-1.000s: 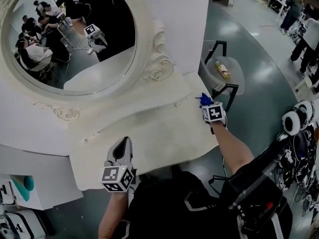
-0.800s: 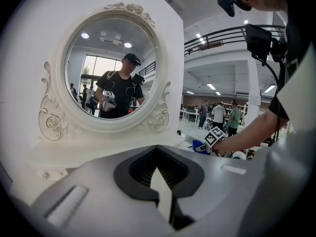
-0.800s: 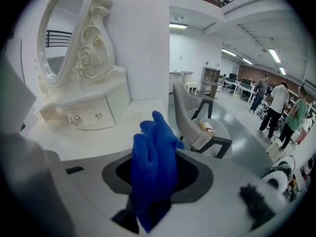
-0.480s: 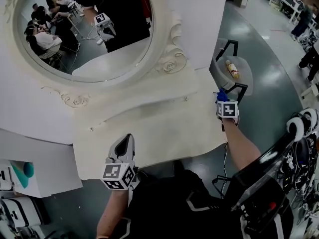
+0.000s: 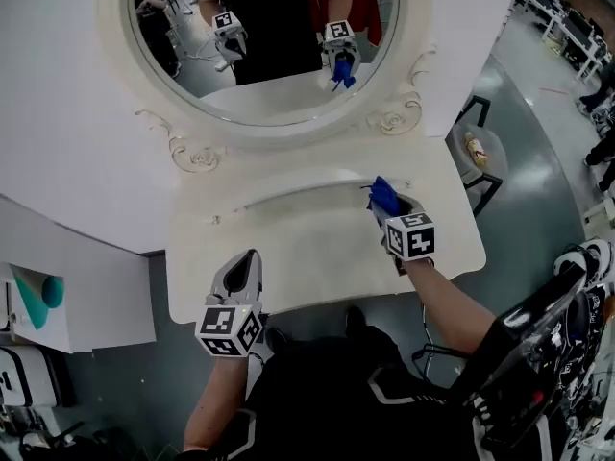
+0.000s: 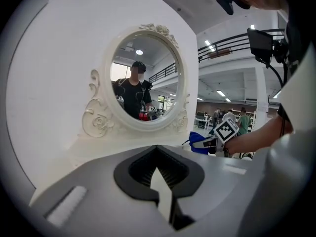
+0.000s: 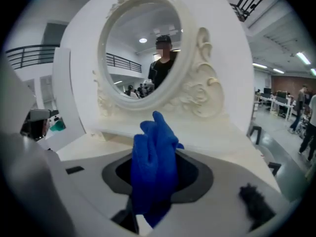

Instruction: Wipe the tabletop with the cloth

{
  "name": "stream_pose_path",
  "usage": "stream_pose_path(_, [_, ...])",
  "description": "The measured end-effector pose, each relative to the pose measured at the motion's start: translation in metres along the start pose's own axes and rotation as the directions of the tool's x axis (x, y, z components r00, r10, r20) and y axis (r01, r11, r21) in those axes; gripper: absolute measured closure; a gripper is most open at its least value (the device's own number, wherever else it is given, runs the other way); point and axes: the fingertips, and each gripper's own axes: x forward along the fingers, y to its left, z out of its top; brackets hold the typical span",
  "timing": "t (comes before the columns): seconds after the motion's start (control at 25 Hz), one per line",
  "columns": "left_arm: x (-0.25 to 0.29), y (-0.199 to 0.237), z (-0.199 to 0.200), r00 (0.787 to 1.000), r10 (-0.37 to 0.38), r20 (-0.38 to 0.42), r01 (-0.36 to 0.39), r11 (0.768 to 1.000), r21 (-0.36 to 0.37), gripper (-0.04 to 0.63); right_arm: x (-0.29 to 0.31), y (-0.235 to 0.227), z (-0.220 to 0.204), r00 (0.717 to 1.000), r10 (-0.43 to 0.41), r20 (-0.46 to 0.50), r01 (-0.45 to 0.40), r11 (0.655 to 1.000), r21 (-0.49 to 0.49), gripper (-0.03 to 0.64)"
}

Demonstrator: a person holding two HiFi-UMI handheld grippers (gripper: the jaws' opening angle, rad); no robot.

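The cloth (image 5: 384, 197) is clamped in the right gripper (image 5: 392, 217) over the rear right of the tabletop (image 5: 288, 257); contact is unconfirmed. The left gripper (image 5: 240, 279) is closed and empty at the front edge. Most of the surface is likely left to wipe

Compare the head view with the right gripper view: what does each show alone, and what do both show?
Head view only: the left gripper over the white dressing table's front edge, and a round side table carrying a bottle. Right gripper view only: the right gripper's jaws closed on the blue cloth, seen close up. Both: the cloth, the oval mirror and the dressing table.
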Motion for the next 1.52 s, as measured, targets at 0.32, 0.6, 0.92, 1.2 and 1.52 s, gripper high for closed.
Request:
stream_pose_path(0.32, [-0.093, 0.122, -0.018, 0.992, 0.127, 0.023, -0.126, 0.991, -0.050, 0.588, 0.063, 0.248, 0.022, 0.955, 0.292, -0.043, -0.295, 0.951, -0.097, 0.459])
stream_pose_path(0.6, [-0.184, 0.217, -0.047, 0.961, 0.277, 0.012, -0.275, 0.957, -0.093, 0.588, 0.128, 0.443, 0.003, 0.867, 0.479, -0.140, -0.496, 0.856, -0.141, 0.459])
stream_pose_path(0.92, [-0.255, 0.279, -0.071, 0.923, 0.385, -0.012, -0.383, 0.915, -0.123, 0.588, 0.204, 0.576, -0.022, 0.833, 0.489, -0.260, -0.546, 0.804, -0.236, 0.458])
stream_pose_path(1.2, [-0.284, 0.296, -0.085, 0.897, 0.441, -0.031, -0.440, 0.885, -0.155, 0.588, 0.249, 0.601, -0.048, 0.841, 0.422, -0.339, -0.518, 0.808, -0.280, 0.459])
stream_pose_path(1.52, [-0.266, 0.291, -0.082, 0.922, 0.387, -0.024, -0.386, 0.909, -0.154, 0.588, 0.249, 0.581, -0.054, 0.857, 0.375, -0.354, -0.490, 0.808, -0.328, 0.459])
